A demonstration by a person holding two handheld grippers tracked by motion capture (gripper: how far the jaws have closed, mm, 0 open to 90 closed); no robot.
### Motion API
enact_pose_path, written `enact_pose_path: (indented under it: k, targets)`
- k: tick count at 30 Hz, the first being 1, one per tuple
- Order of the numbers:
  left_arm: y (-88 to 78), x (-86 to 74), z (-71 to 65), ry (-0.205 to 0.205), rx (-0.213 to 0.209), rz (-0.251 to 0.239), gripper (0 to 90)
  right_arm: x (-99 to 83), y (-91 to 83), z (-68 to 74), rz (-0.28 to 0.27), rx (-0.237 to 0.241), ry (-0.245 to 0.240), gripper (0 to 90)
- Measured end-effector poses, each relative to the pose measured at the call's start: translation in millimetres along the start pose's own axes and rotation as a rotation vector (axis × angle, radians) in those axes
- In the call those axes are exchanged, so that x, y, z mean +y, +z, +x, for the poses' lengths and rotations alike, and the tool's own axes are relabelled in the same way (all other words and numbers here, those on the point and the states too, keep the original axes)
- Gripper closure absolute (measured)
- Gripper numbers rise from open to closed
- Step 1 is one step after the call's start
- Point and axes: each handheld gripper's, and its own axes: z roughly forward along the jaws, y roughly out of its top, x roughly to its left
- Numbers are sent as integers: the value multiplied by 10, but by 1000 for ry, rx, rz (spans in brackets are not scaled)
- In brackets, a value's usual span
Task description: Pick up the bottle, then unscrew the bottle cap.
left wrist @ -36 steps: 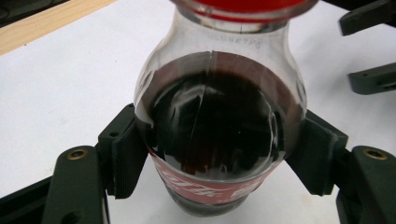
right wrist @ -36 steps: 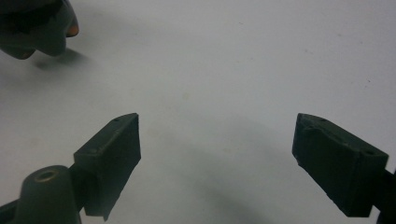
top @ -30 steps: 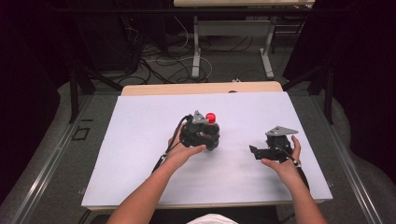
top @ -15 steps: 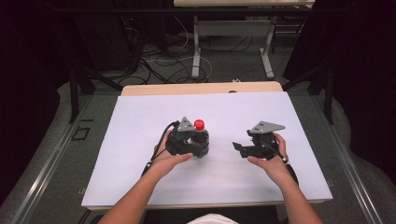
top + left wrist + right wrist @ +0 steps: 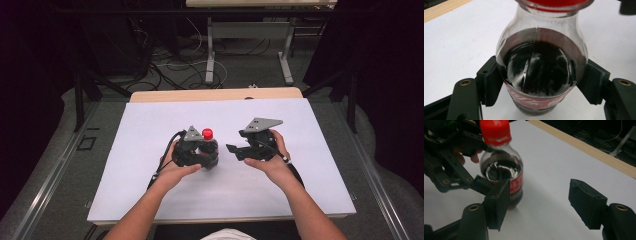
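A small cola bottle [image 5: 208,149] stands upright on the white surface [image 5: 125,185], a little left of centre. Its long axis runs straight up and down, with the red cap [image 5: 207,133] pointing up.

The left gripper [image 5: 200,156] is clenched on the bottle. In the left gripper view its two black pads [image 5: 491,81] press the bottle's sides, just above the red label [image 5: 534,101].

The right gripper [image 5: 233,150] sits just right of the bottle, apart from it, pointing left toward it. Its jaws have just been closing, yet they stand apart with nothing between them; the right gripper view shows bare white surface in the gap.

Compared with a second ago, the bottle and left gripper have shifted leftward and nearer. The right gripper has moved left and farther from the near edge, ending close beside the bottle.

Both forearms reach in from the near edge. The left hand [image 5: 176,167] wraps its gripper from behind, and the right hand [image 5: 272,157] cups its gripper from the right.
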Motion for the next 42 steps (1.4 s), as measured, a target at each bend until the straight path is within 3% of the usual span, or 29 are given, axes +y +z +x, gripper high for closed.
enact_pose_path:
  k: [6, 20, 29, 37, 42]
  targets:
    - [-7, -6, 0, -6, -4, 5, 300, 208, 29, 54, 5, 54, -17, 376]
    - [80, -45, -75, 5, -27, 25, 300, 299, 32, 143, 13, 108, -5, 489]
    - [145, -50, -174, 26, -54, 34, 300, 309, 84, 236, 10, 106, -24, 547]
    - [168, -41, -236, 55, -61, 34, 300, 305, 153, 288, 16, 92, -20, 591]
    - [164, -36, -275, 48, -77, 40, 300, 306, 184, 308, 13, 84, 3, 592]
